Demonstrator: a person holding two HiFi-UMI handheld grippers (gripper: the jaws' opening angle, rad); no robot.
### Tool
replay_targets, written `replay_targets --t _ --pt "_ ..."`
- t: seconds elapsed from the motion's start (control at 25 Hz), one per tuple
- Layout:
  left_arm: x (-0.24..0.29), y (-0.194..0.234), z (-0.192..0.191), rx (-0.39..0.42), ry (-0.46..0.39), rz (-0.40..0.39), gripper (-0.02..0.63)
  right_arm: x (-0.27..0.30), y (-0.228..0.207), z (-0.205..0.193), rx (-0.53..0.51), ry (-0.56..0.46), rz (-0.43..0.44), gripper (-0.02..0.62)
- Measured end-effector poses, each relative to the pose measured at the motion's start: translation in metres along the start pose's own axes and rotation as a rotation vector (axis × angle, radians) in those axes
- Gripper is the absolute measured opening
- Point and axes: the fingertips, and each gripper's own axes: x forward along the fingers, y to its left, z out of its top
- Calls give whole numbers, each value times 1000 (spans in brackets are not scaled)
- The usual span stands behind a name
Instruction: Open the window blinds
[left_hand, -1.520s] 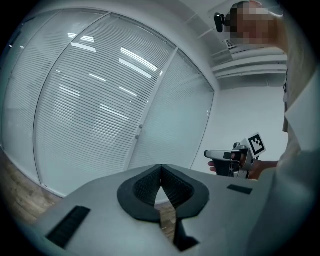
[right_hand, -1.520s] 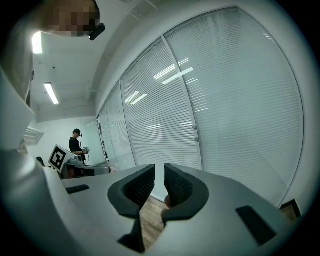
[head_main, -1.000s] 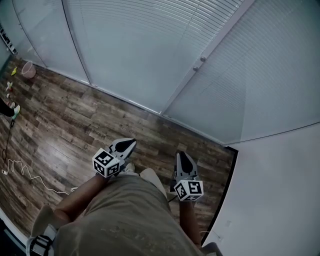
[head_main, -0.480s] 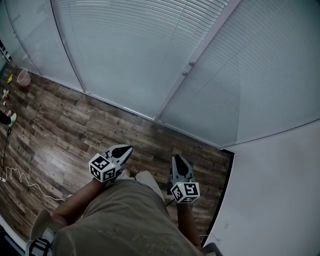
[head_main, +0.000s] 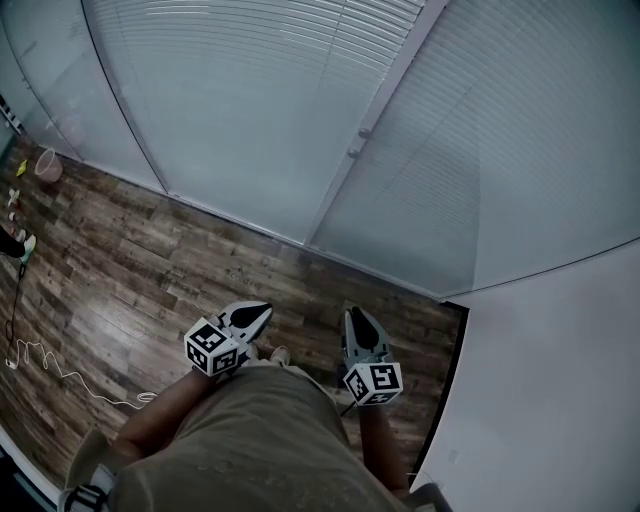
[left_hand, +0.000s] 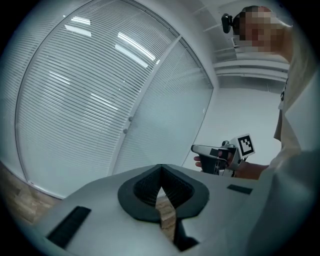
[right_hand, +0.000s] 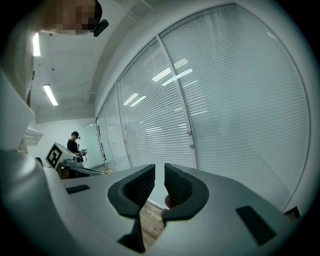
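Closed white slatted blinds (head_main: 250, 90) hang behind tall glass panels, and two small knobs (head_main: 358, 142) sit on the frame between panels. My left gripper (head_main: 264, 311) and right gripper (head_main: 352, 314) are held level at waist height above the wood floor, pointing at the window and well short of it. The left gripper (left_hand: 161, 168) has its jaws together with nothing in them. The right gripper (right_hand: 159, 167) is also shut and empty. The knobs (right_hand: 190, 139) show ahead of the right jaws, slightly right. The right gripper (left_hand: 197, 148) appears at the right in the left gripper view.
A wood floor (head_main: 130, 260) runs to the window base. A white wall (head_main: 560, 380) closes the right side. A pink bucket (head_main: 47, 163) and a white cable (head_main: 60, 360) lie at far left. A person (right_hand: 75, 142) stands far off along the window.
Both grippers have moved forward with the person, a little closer to the window, and the knobs have slid left in the head view. Both pairs of jaws stay together.
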Motion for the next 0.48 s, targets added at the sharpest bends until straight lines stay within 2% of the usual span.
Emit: replay_targets --t 0.28,0.48 --pt "14 -6 -2 -30 -8 21 15 -8 -17 0 6 1 12 44" --pt "25 -28 -5 -3 5 8 15 -22 -32 -5 15 8 0 44"
